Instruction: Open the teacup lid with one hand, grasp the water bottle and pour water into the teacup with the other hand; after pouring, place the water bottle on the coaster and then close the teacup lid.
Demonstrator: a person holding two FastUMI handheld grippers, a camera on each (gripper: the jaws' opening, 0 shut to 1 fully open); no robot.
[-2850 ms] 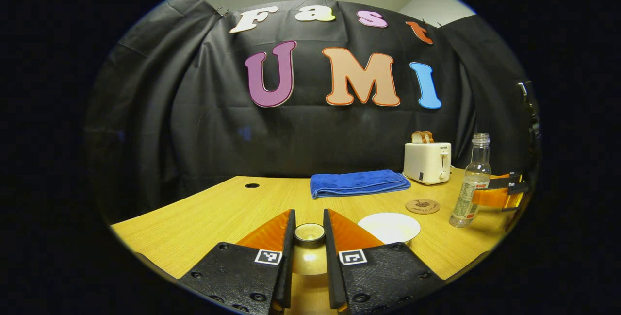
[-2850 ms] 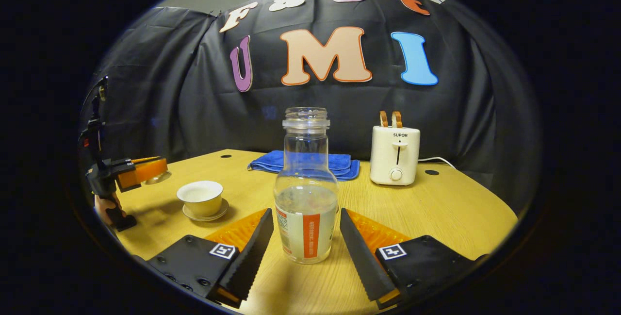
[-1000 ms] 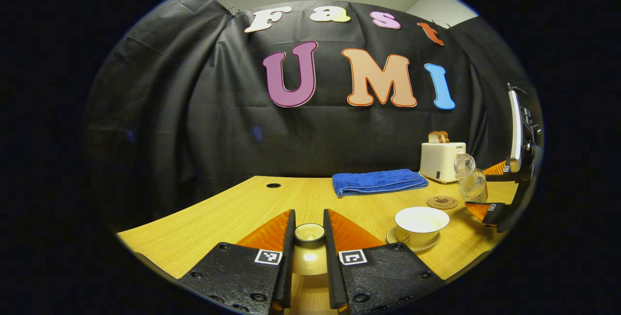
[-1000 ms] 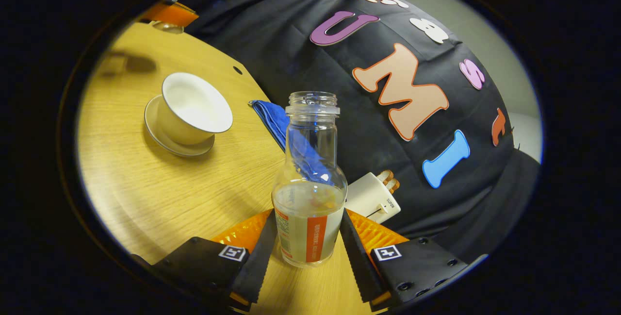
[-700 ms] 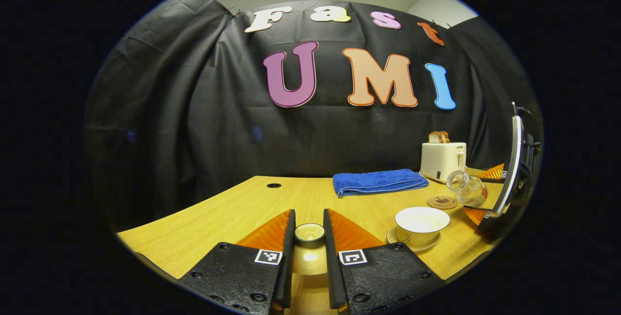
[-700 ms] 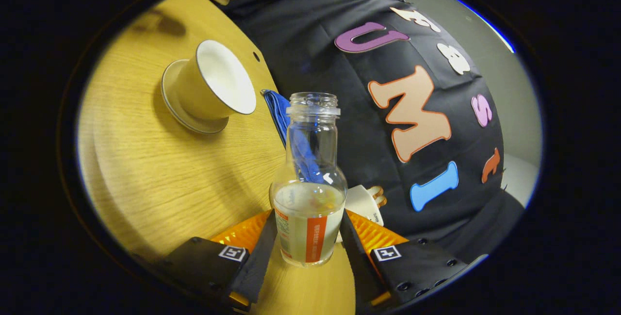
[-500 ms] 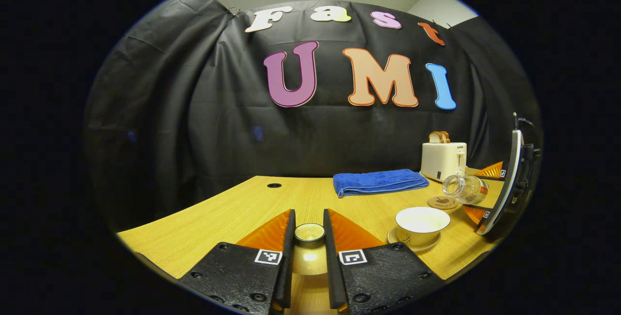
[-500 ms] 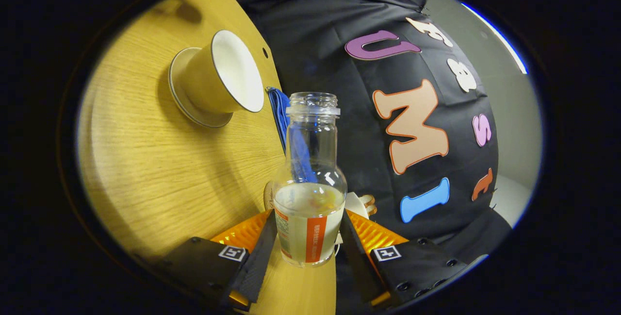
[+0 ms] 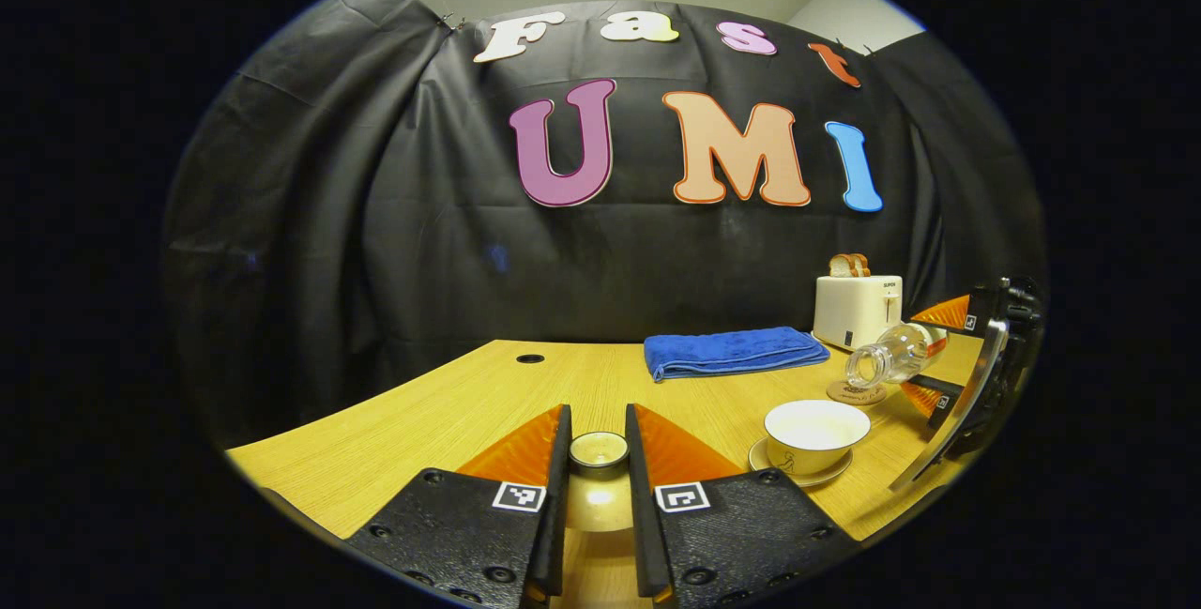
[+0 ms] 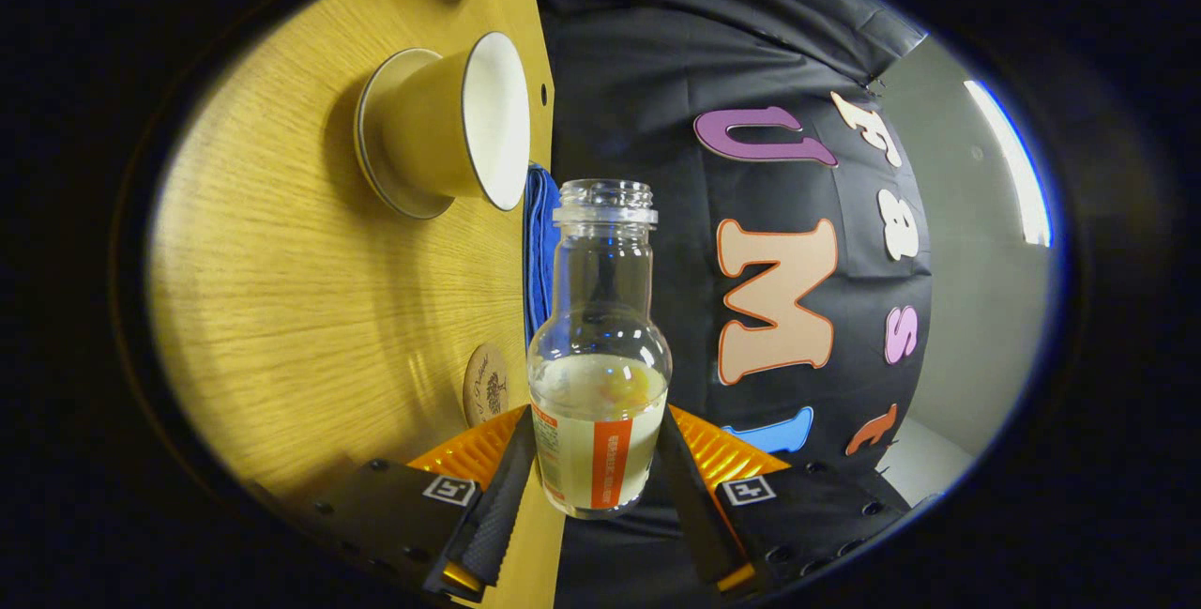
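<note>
Glass bottle [image 10: 599, 374] clamped in R gripper [image 10: 597, 487], tipped near flat, mouth just short of cup [image 10: 450, 126] up-left. L gripper [image 9: 597, 487] pinching lid [image 9: 599, 451]. Nudge mouth over rim, then tilt slow.

Dim booth lit from a ceiling strip light [image 10: 1011, 163], both views sharp, strongly bowed toward the edges.

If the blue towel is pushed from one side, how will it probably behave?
The blue towel lies folded flat on the table, so it looks soft: it would likely bunch or slide, not roll or tip. It is probably light.
</note>
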